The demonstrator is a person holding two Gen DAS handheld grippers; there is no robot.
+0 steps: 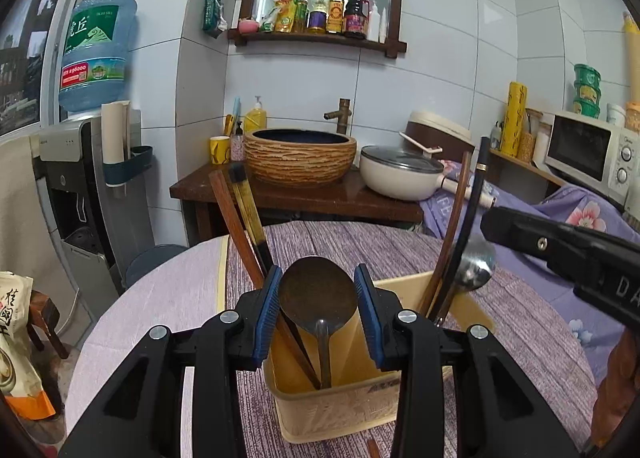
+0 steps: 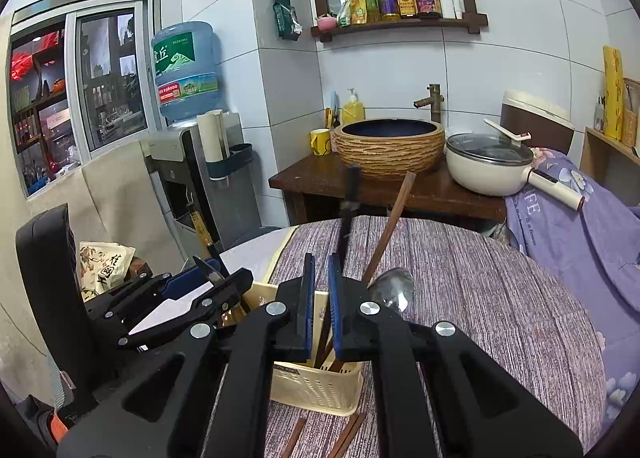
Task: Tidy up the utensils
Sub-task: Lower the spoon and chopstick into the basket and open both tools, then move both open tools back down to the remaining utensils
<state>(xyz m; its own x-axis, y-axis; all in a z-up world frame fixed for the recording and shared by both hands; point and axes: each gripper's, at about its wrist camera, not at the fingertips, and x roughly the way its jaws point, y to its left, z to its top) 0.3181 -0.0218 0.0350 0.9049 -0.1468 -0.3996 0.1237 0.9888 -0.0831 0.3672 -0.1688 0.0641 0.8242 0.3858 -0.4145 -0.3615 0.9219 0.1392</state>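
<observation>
Purple-clothed table [image 1: 500,338] fills my lower frame; the beige holder [image 1: 340,406] sits at bottom centre. My left gripper [image 1: 316,310] pinches the spoon [image 1: 318,294] bowl above it. My right gripper [image 2: 318,310] pinches a black chopstick [image 2: 346,218] standing in the holder.

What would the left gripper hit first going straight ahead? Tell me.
Probably the dark spoon: its bowl sits between the left gripper's blue pads, standing in the beige utensil holder. Depth is unclear, so contact can't be confirmed.
</observation>
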